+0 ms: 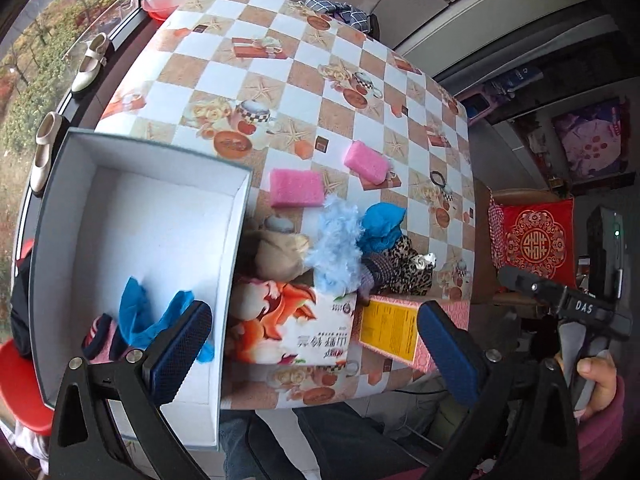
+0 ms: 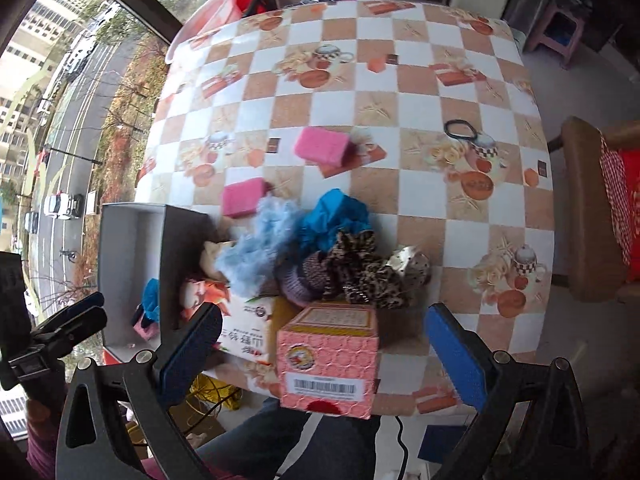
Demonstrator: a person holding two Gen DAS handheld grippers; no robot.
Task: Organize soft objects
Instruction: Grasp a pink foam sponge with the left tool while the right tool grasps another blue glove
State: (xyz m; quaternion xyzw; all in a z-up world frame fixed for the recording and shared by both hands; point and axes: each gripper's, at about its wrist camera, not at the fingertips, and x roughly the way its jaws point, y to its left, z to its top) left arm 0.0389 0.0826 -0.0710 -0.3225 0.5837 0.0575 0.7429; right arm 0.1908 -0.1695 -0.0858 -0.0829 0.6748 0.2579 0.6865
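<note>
Now we hold the left gripper [image 1: 316, 346] and the right gripper [image 2: 324, 346] above the checkered tablecloth [image 1: 352, 80], both jaws spread wide and empty. Only the left wrist view looks down into the open white cardboard box [image 1: 160, 216], where crumpled blue cloth [image 1: 138, 318] lies. Only the right wrist view shows the pink carton's barcode face [image 2: 326, 376]. Between box and carton sits the heap: pale blue fluff [image 2: 256, 248], leopard-print scrunchies [image 2: 360, 272], two pink sponges [image 1: 296, 188].

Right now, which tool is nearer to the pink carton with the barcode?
Right. The right tool hangs just above the pink carton; the left tool is over the grey box's edge beside it.
</note>
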